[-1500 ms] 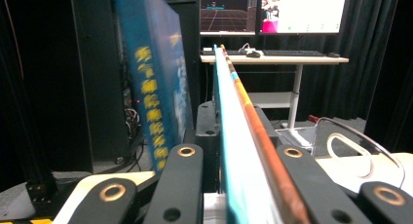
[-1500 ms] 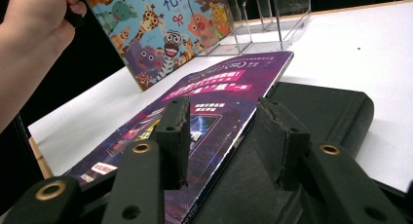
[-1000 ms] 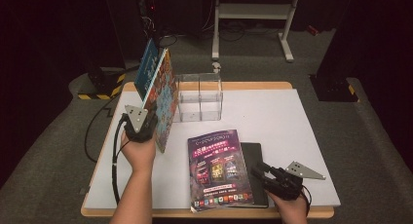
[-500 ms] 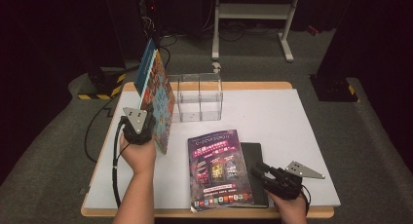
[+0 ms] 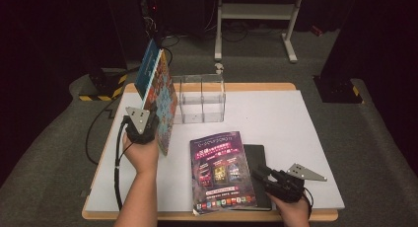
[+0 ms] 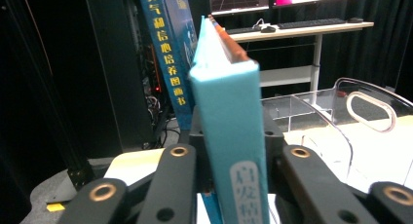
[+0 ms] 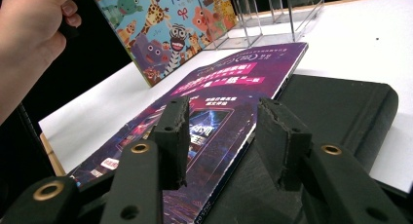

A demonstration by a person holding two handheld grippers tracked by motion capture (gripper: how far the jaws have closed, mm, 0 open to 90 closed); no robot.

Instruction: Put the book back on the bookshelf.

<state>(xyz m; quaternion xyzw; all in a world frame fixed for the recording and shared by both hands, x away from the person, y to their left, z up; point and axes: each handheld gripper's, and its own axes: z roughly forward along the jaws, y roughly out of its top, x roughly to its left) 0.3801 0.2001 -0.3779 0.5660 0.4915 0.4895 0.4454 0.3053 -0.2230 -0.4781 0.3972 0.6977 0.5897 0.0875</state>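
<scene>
My left gripper (image 5: 153,127) has two books upright between its jaws at the left edge of the surface (image 5: 296,118), just left of the clear rack (image 5: 199,98). In the left gripper view the teal book (image 6: 229,136) stands spine-on between the jaws, with a blue book (image 6: 168,48) leaning behind it. The jaws have just been opening a little; the teal spine sits close between them, but I cannot tell whether the pads press on it. From above, the near book shows an animal-picture cover (image 5: 162,106) tilted toward the rack.

My right gripper (image 5: 263,175) rests low at the near right of the surface, jaws partly apart with nothing between them. It hovers over the black notebook (image 7: 341,107), whose left part lies under the purple magazine (image 7: 214,102). The magazine lies flat near the middle front of the surface.
</scene>
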